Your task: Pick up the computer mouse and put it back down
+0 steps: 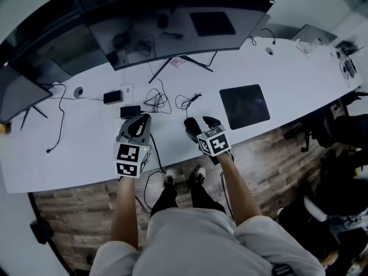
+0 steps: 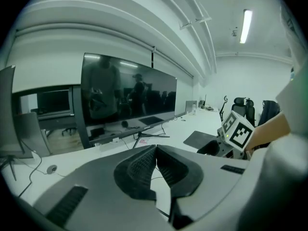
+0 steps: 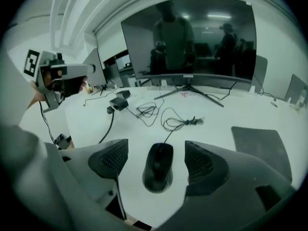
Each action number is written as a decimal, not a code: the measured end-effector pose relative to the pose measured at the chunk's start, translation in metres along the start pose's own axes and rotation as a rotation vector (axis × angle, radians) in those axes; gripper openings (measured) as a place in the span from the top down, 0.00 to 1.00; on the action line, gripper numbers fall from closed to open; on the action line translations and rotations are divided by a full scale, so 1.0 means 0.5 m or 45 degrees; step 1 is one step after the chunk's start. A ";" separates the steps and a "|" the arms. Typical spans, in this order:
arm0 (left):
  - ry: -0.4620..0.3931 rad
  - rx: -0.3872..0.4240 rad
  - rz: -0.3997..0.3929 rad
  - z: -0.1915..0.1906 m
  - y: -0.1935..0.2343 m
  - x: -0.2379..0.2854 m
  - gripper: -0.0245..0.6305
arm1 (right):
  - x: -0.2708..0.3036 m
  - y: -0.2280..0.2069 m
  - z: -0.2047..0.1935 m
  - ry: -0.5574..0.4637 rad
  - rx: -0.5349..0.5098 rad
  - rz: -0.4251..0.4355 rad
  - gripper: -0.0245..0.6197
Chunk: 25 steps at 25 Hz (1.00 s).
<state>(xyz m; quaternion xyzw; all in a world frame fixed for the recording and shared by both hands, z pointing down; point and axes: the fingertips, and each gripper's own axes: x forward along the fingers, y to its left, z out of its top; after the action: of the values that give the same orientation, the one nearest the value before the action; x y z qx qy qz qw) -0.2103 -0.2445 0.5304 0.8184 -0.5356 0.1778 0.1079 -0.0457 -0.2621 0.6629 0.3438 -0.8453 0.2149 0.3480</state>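
Note:
A black corded computer mouse (image 3: pixel 159 166) lies on the white desk (image 1: pixel 69 148) near its front edge. In the right gripper view it sits between the two jaws of my right gripper (image 3: pixel 156 154), which stands open, its pads clear of the mouse on both sides. In the head view the right gripper (image 1: pixel 202 123) points down at the desk edge and covers the mouse. My left gripper (image 1: pixel 141 121) hovers to its left over the desk, shut with nothing in it; its pads (image 2: pixel 144 165) meet in the left gripper view.
A wide curved monitor (image 1: pixel 178 25) stands at the back, with a second screen (image 1: pixel 17 96) at far left. A dark mouse pad (image 1: pixel 244 105) lies to the right. Loose cables (image 1: pixel 158 101) and a black adapter (image 1: pixel 130 111) lie just beyond the grippers. Office chairs (image 1: pixel 345 131) stand at right.

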 end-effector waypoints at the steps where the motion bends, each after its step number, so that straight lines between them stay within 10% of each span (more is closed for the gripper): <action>1: 0.014 -0.014 0.012 -0.013 0.001 0.003 0.93 | 0.023 -0.002 -0.016 0.044 -0.003 0.006 0.39; 10: 0.109 -0.087 0.075 -0.088 0.019 0.011 0.93 | 0.123 -0.027 -0.068 0.185 0.022 -0.053 0.33; 25: 0.089 -0.053 -0.012 -0.075 0.016 0.034 0.93 | 0.103 -0.062 -0.045 0.186 0.070 -0.160 0.53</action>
<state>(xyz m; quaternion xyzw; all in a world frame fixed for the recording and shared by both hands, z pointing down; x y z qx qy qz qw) -0.2182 -0.2484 0.5713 0.8119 -0.5311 0.1947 0.1444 -0.0402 -0.2914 0.7199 0.3890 -0.7882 0.2401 0.4120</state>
